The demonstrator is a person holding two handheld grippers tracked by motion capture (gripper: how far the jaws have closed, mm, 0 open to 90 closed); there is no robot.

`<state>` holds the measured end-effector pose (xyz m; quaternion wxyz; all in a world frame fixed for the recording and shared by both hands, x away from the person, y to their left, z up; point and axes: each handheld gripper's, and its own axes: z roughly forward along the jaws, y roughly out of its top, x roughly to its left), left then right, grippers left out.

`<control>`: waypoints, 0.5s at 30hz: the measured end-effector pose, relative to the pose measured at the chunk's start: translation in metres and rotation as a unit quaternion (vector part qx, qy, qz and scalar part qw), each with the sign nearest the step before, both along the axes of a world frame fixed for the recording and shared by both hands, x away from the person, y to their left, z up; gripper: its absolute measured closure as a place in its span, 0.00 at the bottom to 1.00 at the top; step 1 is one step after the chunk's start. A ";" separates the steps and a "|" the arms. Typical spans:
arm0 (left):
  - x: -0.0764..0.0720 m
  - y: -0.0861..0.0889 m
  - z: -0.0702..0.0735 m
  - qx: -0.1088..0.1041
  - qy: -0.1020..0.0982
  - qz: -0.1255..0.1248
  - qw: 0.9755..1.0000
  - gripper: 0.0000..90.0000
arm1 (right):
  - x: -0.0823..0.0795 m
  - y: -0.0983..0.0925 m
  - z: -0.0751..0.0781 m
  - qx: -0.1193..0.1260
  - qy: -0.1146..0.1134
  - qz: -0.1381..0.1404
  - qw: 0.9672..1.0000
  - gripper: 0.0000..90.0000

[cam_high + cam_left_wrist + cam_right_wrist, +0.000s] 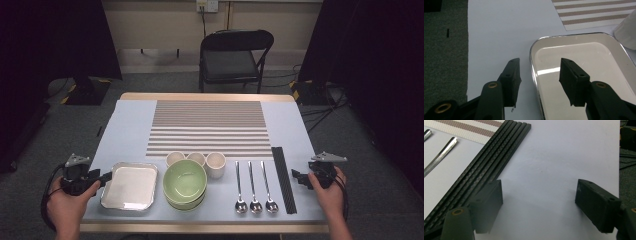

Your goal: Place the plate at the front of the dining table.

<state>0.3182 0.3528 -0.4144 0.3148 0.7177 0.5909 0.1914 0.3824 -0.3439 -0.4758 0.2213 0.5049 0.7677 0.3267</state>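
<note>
Left gripper (540,75) is straddling the square tray's (131,185) left rim (532,65), jaws spread, not pinching. Right gripper (539,202) is hovering beside the black chopsticks (486,162), jaws spread, empty.

So the tray (131,186) I'm going for is a shallow, squarish thing with rounded corners, white inside with a shiny silvery rim. In the high view it sits flat in the lower left of the frame, just beside the green bowl to its right. In my left gripper view the tray (584,40) takes up the right half of the picture, its rim running down the middle, with a bright streak of light reflected across the glossy bottom. Nothing lying in it. Its left rim sits between my jaws, not pinched yet.
</note>
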 end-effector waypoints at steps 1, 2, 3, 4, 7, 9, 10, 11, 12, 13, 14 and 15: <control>0.000 0.001 0.000 0.000 0.004 0.002 1.000 0.61 | 0.000 0.000 0.000 0.000 0.000 0.000 1.000 0.24; 0.001 0.002 0.000 -0.001 0.011 0.005 1.000 0.62 | 0.000 0.000 0.000 0.000 0.000 0.000 1.000 0.23; 0.001 0.003 0.000 -0.002 0.015 0.006 1.000 0.63 | 0.000 0.000 0.000 0.000 0.000 0.000 1.000 0.23; 0.002 0.003 0.000 -0.004 0.018 0.006 1.000 0.65 | 0.000 0.000 0.000 0.000 0.000 0.000 1.000 0.24; 0.003 0.005 0.000 -0.011 0.024 0.005 1.000 0.68 | 0.000 0.000 0.000 0.000 0.000 0.000 1.000 0.23; 0.003 0.005 0.000 -0.014 0.028 0.008 0.999 0.70 | 0.000 0.000 0.000 0.000 0.000 0.000 1.000 0.23; 0.004 0.006 0.000 -0.013 0.030 0.007 0.999 0.71 | 0.000 0.000 0.000 0.001 0.000 0.001 1.000 0.23; 0.004 0.006 0.000 -0.013 0.033 0.007 0.999 0.71 | 0.000 0.000 0.000 0.001 0.000 -0.001 1.000 0.24; 0.004 0.006 -0.001 -0.014 0.036 0.008 0.999 0.72 | 0.000 0.000 0.000 0.001 0.000 0.000 1.000 0.23; 0.004 0.006 -0.001 -0.018 0.041 0.009 0.999 0.73 | 0.000 0.000 0.000 0.001 0.000 -0.001 1.000 0.23; 0.004 0.006 -0.001 -0.022 0.045 0.010 0.999 0.75 | 0.000 0.000 0.000 0.000 0.000 0.001 1.000 0.23; 0.005 0.006 -0.002 -0.022 0.047 0.008 0.999 0.76 | 0.000 0.000 0.000 0.000 0.000 0.001 1.000 0.24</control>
